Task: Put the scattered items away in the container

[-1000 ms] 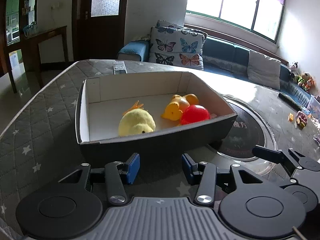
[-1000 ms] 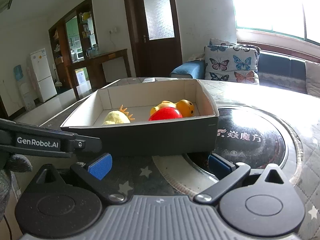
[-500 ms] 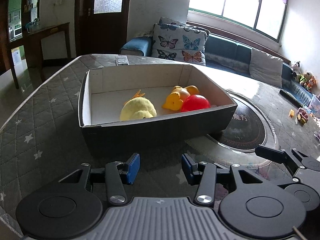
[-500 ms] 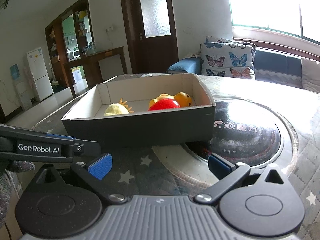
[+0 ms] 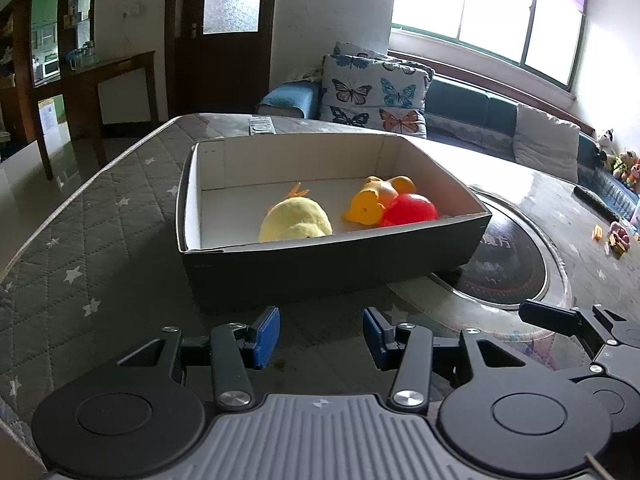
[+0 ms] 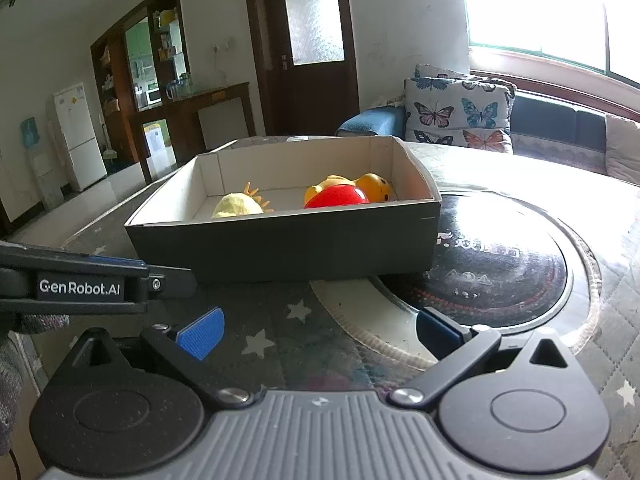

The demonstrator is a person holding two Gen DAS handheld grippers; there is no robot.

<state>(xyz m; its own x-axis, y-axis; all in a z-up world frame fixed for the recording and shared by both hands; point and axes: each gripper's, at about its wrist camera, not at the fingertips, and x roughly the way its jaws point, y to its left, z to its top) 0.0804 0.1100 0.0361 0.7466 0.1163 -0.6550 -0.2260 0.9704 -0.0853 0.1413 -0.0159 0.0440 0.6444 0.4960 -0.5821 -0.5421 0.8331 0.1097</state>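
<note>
Both hand-held grippers empty. Left hand-held gripper [image 5: 321, 334] jaws spread, nothing between the blue pads [image 5: 266, 336], hovering over the tabletop [image 5: 100, 264] just short of the box [image 5: 332, 264]. Right hand-held gripper [image 6: 316, 330] jaws spread wider, also empty, pointing at the near wall of the box [image 6: 280, 250] w/ the black round inset [image 6: 500, 264] to its right.

Step in hand, my read: check/finish. No loose item visible near either gripper, so the job looks about done. To do it well: keep both sets of jaws apart and clear of the box wall, don't nudge the box, scan the tabletop edges before stopping. Small bits at far right [image 5: 616, 236] sit well apart; can't tell if they're task items.

Task things: all inside the box, ahead of and beyond both grippers. Yellow plush [image 5: 296, 224] nearest the front wall, roughly straight ahead of the left gripper. Red ball [image 5: 408, 210] to its right, touching the orange duck [image 5: 376, 200] behind it. From the right view, ball [image 6: 336, 196] in front of duck [image 6: 372, 186], plush [image 6: 238, 205] left.
</note>
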